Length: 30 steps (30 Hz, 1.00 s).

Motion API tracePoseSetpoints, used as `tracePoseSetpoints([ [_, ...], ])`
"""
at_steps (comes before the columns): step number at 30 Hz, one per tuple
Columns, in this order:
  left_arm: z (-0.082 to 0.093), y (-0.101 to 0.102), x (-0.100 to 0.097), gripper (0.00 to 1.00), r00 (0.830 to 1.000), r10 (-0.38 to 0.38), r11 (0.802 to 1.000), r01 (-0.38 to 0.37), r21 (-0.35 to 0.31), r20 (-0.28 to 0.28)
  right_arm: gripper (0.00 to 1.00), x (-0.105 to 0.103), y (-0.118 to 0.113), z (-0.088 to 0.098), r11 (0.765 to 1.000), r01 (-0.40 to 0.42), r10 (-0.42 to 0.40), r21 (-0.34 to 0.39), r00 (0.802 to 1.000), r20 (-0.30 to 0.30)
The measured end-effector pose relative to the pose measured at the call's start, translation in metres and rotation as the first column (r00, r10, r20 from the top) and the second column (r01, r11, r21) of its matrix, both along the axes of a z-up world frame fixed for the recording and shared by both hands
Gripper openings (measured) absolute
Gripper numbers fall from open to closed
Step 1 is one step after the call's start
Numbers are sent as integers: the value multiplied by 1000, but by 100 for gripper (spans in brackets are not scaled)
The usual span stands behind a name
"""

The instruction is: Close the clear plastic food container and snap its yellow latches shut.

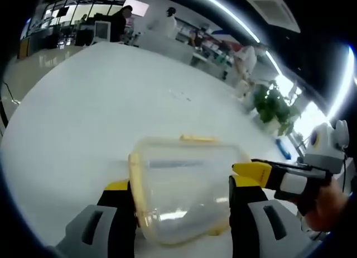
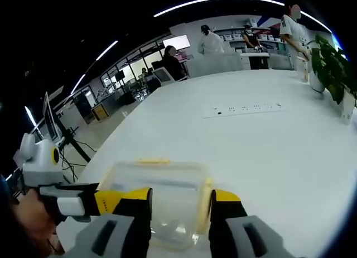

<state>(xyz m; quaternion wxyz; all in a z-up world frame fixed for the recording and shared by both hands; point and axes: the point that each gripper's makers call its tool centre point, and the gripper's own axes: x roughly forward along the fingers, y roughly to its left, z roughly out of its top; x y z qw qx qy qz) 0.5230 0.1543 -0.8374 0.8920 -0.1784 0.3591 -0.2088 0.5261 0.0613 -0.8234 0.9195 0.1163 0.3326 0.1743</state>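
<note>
Clear container (image 1: 181,191) between left tongs (image 1: 181,205), apparently gripped

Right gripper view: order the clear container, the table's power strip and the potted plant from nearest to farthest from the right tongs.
1. Clear container, between the right tongs.
2. Power strip, mid-table.
3. Potted plant, far right edge.

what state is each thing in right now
container: on the table, lid on, between both grippers' jaws
far latch: looks flipped up, unsnapped
left gripper: jaws straddle the container; contact unclear
right gripper: jaws straddle the container; contact unclear
</note>
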Motion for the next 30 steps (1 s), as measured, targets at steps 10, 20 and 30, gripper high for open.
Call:
tracePoseSetpoints([
  [10,0,7,33,66,1000,-2,1000,2,-4,0,38,30,6,0,1000,8,-8,4,1000,11],
  [20,0,7,52,66,1000,5,1000,-5,-4,4,38,48,8,0,1000,12,-12,8,1000,15],
  [30,-1,10,51,68,1000,14,1000,-14,-5,22,39,48,6,-1,1000,-2,1,28,1000,19],
])
